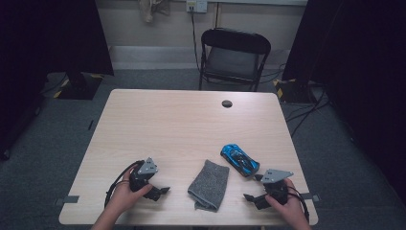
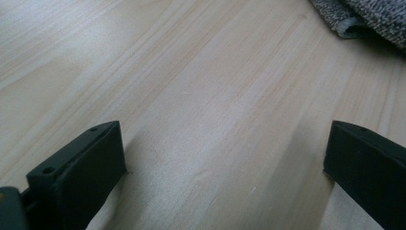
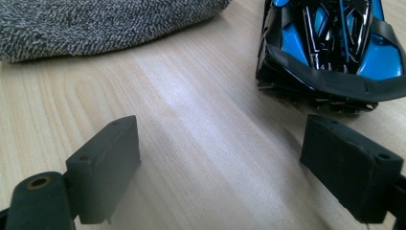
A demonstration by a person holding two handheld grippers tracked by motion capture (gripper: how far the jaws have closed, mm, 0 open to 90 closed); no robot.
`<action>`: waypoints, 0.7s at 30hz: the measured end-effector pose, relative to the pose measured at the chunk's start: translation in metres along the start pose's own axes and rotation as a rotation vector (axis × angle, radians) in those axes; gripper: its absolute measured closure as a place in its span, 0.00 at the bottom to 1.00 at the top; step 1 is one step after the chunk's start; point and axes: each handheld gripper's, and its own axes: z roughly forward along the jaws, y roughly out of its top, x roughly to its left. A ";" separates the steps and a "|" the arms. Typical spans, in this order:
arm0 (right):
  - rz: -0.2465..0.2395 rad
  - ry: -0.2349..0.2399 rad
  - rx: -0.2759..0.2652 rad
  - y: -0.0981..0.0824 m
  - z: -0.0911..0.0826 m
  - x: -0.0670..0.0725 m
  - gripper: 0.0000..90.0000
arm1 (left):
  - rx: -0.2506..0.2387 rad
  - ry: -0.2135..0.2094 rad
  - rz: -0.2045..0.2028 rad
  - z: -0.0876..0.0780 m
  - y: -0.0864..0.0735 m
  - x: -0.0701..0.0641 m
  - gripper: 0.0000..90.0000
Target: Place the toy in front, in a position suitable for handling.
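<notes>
A blue and black toy car (image 1: pixel 240 159) sits on the wooden table (image 1: pixel 182 124) at the front right. A folded grey cloth (image 1: pixel 208 185) lies at the front middle. My left gripper (image 1: pixel 160 193) rests low on the table left of the cloth, jaws wide apart with bare wood between them (image 2: pixel 225 158); the cloth's corner (image 2: pixel 364 19) lies beyond it. My right gripper (image 1: pixel 253 188) stands open just in front of the car, with nothing between its jaws (image 3: pixel 220 158). In the right gripper view the car's end (image 3: pixel 330 48) is close ahead and the cloth (image 3: pixel 95 24) lies to the left.
A small dark round cap (image 1: pixel 227 103) is set in the table near its far edge. A black folding chair (image 1: pixel 233 57) stands behind the table. Cables and stand bases lie on the carpet at both sides.
</notes>
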 end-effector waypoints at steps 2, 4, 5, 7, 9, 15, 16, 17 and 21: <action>-0.003 0.001 -0.002 0.000 0.000 -0.001 0.14 | 0.001 0.004 -0.004 0.000 0.000 0.000 0.00; -0.003 0.002 -0.003 0.000 0.001 -0.001 0.14 | 0.001 0.010 -0.006 0.000 0.000 -0.001 0.00; -0.002 0.002 -0.001 0.000 0.000 -0.001 0.14 | 0.000 0.009 -0.009 -0.001 0.000 -0.001 0.00; -0.002 0.001 0.000 0.001 0.001 -0.001 0.13 | 0.001 0.012 -0.037 -0.001 0.001 -0.002 0.00; -0.002 0.001 0.000 0.001 0.001 -0.001 0.13 | 0.000 0.011 -0.057 -0.001 0.002 -0.002 0.00; -0.001 0.001 -0.001 0.001 0.001 -0.001 0.13 | -0.022 -0.003 -0.122 -0.008 0.016 -0.004 0.12; 0.000 0.000 -0.003 0.000 0.001 -0.002 0.13 | -0.026 -0.016 -0.124 -0.009 0.020 -0.005 0.16; 0.000 0.000 -0.003 0.000 0.001 -0.002 0.13 | -0.037 -0.010 -0.105 -0.009 0.029 -0.010 0.23; 0.000 -0.002 -0.002 0.000 0.001 -0.001 0.13 | -0.068 -0.046 -0.091 -0.007 0.046 -0.018 0.18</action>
